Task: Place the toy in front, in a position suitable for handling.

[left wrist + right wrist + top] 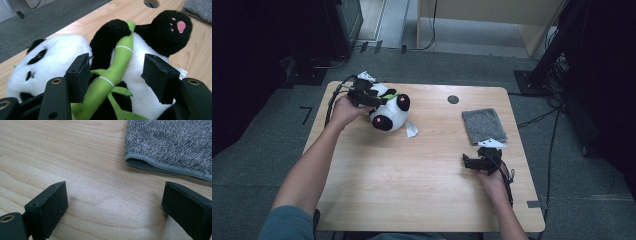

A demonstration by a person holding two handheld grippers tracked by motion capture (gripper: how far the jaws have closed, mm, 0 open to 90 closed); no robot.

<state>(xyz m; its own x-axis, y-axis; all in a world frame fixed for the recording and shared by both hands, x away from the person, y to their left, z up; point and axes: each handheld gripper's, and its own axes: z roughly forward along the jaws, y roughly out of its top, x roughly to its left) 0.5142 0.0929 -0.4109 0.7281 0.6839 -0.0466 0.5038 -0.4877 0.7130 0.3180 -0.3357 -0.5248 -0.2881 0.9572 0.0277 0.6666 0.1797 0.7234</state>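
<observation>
Forearms entering from bottom edge, high view. Left gripper (371, 98) at far left of table (422, 190), over plush panda (390, 112) lying on its back; cloth tag beside it. Right gripper (475, 161) resting low at right, just short of folded grey cloth (483, 125).

Left gripper view: jaws spread apart, straddling panda's belly and green bamboo stalk (117, 65), nothing clamped; probably lined up for a grab across the body.

Right gripper view: jaws wide apart, empty, bare wood between; cloth hem ahead. Likely parked.
</observation>
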